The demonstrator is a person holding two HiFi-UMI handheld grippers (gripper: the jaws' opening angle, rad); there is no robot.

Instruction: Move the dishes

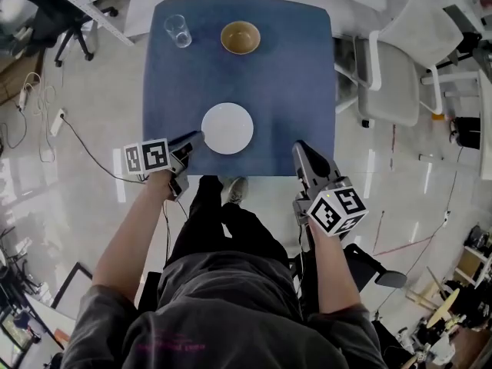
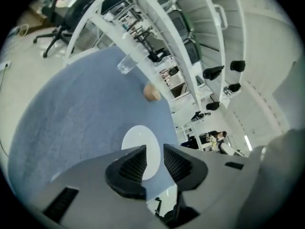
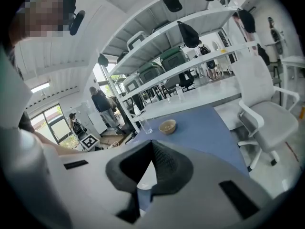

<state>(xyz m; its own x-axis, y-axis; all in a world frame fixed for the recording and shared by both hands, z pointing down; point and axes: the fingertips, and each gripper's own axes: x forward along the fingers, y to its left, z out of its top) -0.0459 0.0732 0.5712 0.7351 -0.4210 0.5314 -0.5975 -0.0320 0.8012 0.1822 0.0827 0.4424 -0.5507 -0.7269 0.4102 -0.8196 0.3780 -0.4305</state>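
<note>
Currently the white plate (image 1: 227, 128) lies flat on the blue table (image 1: 292, 83), its rim just ahead of the fingertips of the left gripper (image 1: 194, 137), whose 2 fingers stand a narrow gap apart with nothing pressed between them. The right gripper (image 1: 300, 147) has its 2 fingers closed tip to tip on nothing, the plate lying apart to their left. Far beyond both sets of fingertips, near the table's far edge, stand 1 tan bowl (image 1: 240, 38) and 1 clear glass (image 1: 177, 31), the glass left of the bowl.

Matt blue cloth table (image 1: 254, 91), smooth white plate (image 1: 227, 128), clear glass tumbler (image 1: 177, 31), tan bowl (image 1: 241, 38), glossy pale floor (image 1: 84, 214).
</note>
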